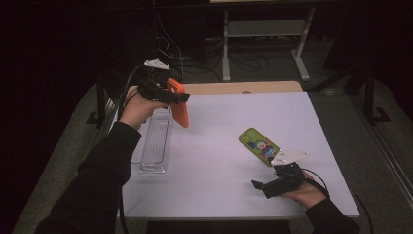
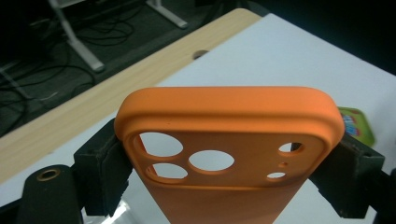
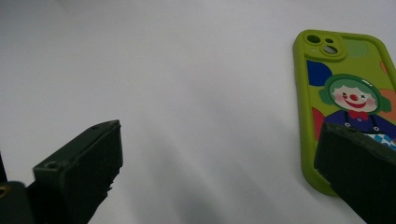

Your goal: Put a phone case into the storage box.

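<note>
An orange phone case [image 1: 179, 103] hangs in the air at the table's left rear, held across its width by my left gripper [image 1: 171, 96]. In the left gripper view both black pads press its two long edges, and the orange phone case [image 2: 229, 140] shows its camera cut-outs. A green phone case [image 1: 258, 145] with a clown picture lies flat on the white table [image 1: 219, 185], right of the middle. My right gripper [image 1: 260, 187] is low over the table near the front right, open, with bare table between its jaws. The green phone case [image 3: 345, 98] lies beside its right jaw.
A clear plastic tray [image 1: 156, 141] lies along the table's left edge, under the orange case. A wooden strip [image 1: 243, 87] runs along the table's far edge. Behind it stand white table legs [image 1: 226, 48] and cables on a dark floor.
</note>
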Demonstrator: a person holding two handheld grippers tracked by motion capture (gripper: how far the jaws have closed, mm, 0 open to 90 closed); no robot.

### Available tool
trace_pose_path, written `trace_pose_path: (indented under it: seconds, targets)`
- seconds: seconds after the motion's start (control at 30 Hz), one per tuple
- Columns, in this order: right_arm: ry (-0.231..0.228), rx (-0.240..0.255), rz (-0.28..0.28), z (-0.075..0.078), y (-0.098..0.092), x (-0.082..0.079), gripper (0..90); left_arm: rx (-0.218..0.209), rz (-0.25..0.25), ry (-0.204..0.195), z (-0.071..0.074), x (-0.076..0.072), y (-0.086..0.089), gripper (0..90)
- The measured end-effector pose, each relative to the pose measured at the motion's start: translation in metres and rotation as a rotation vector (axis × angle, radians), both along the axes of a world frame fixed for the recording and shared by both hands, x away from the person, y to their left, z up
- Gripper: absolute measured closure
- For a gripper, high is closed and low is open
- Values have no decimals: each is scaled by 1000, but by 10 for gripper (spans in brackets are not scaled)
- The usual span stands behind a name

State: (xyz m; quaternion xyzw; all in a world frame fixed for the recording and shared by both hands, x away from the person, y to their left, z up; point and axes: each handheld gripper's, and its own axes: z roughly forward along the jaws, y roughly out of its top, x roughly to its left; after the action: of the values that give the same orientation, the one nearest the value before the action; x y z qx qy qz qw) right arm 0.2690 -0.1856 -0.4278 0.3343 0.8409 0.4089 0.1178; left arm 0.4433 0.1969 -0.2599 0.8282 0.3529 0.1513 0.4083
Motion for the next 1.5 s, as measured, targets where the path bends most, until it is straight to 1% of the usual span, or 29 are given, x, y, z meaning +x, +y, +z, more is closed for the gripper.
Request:
trace_pose_path:
  seconds: [0.07,0.1,0.13,0.17,0.23,0.3,0.37,0.53,0.67,0.8,0.87,0.9,0.97,1.0,1.03,1.1,1.13,1.17,1.2,1.27,1.3,1.37,1.43,1.47,1.5]
  targets:
    - [-5,0,-1,0,-1,0,3,7,24,-3,4,5,6,157]
    - [-6,1,1,0,-2,0,3,12,28,-9,5,7,8,157]
    - [-6,0,-1,0,-3,-1,3,11,53,-12,6,11,10,157]
    - [-4,2,-4,1,-3,-1,3,20,70,-13,6,13,12,156]
    - [-6,4,-4,1,-4,-1,3,24,91,-15,6,17,14,156]
    - [2,7,-10,1,-4,-2,3,39,125,-14,6,23,18,156]
    - [-1,9,-10,1,-5,-2,3,50,151,-18,5,28,21,156]
    - [-15,2,3,1,-5,-2,3,86,269,-23,-2,41,26,156]
    - [-14,8,7,2,-5,-2,3,103,345,-35,-7,49,30,156]
    - [-17,4,7,2,-5,-2,3,109,441,-28,-13,57,36,155]
    - [-13,6,5,2,-6,-3,3,103,488,-23,-15,60,37,155]
    - [-14,6,5,2,-6,-3,3,106,507,-24,-17,62,38,155]
    - [-20,4,9,3,-6,-2,3,102,531,-13,-21,64,38,155]
    - [-19,5,9,3,-5,-2,3,100,554,-14,-24,65,36,155]
    - [-19,4,10,3,-5,-2,3,121,559,-10,-27,66,36,155]
    - [-24,3,16,3,-5,-2,3,138,590,-3,-33,68,35,154]
    - [-23,4,17,3,-4,-3,3,137,603,-2,-37,69,36,153]
    - [-11,12,9,4,-4,-3,3,128,603,6,-41,69,36,153]
    - [-23,6,18,3,-4,-3,3,111,613,11,-45,70,35,152]
    - [-23,5,18,2,-5,-2,3,130,613,24,-51,71,36,151]
    - [-21,5,15,2,-5,-3,3,125,619,22,-53,71,36,150]
    - [-21,7,14,3,-5,-2,3,150,619,34,-58,72,37,149]
    - [-17,13,11,3,-5,-2,3,158,620,39,-62,73,37,149]
    - [-18,13,11,3,-5,-2,3,160,618,34,-65,74,37,148]
    - [-21,9,15,3,-5,-2,3,176,625,35,-67,74,37,148]
